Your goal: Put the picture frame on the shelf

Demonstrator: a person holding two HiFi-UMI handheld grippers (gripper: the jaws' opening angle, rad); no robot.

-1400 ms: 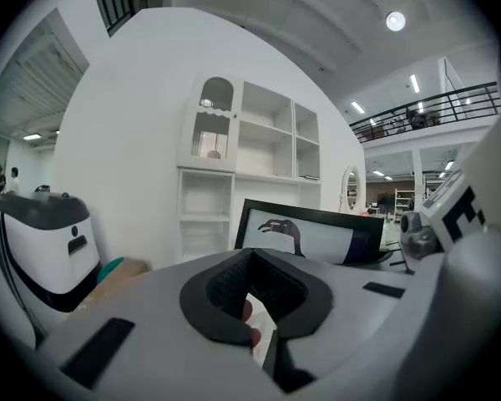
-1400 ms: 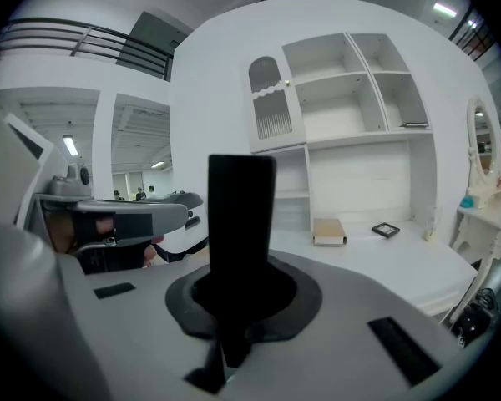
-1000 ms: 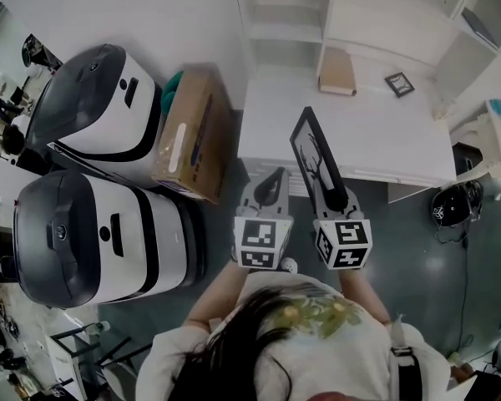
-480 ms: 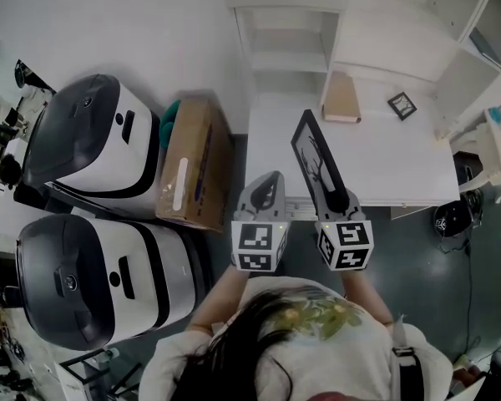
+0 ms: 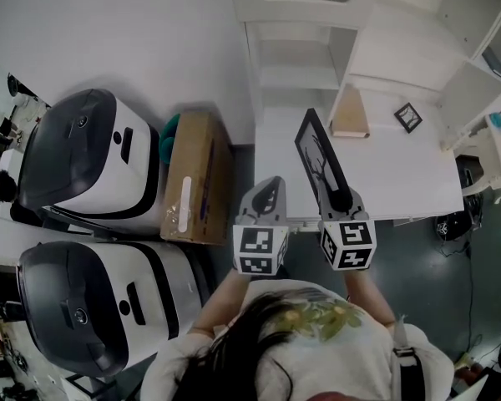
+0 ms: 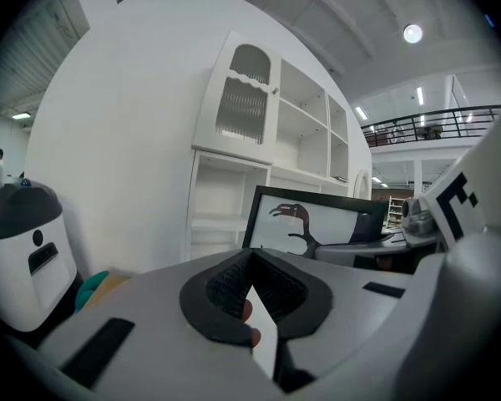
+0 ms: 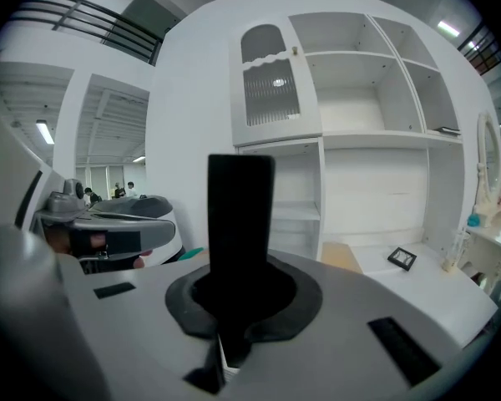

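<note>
Jaws of right gripper (image 5: 340, 197) clamp picture frame (image 5: 319, 157); left gripper (image 5: 270, 189) seems closed, empty.

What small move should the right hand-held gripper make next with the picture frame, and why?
Probably carry it forward toward the white shelf unit: the right hand-held gripper is shut on the picture frame, held upright on edge, and its open shelves lie ahead, not yet reached.

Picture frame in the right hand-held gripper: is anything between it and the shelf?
Nothing visible does. The picture frame, held in the right hand-held gripper, faces open shelf compartments; a tan box and a small black frame lie on the counter further right.
</note>
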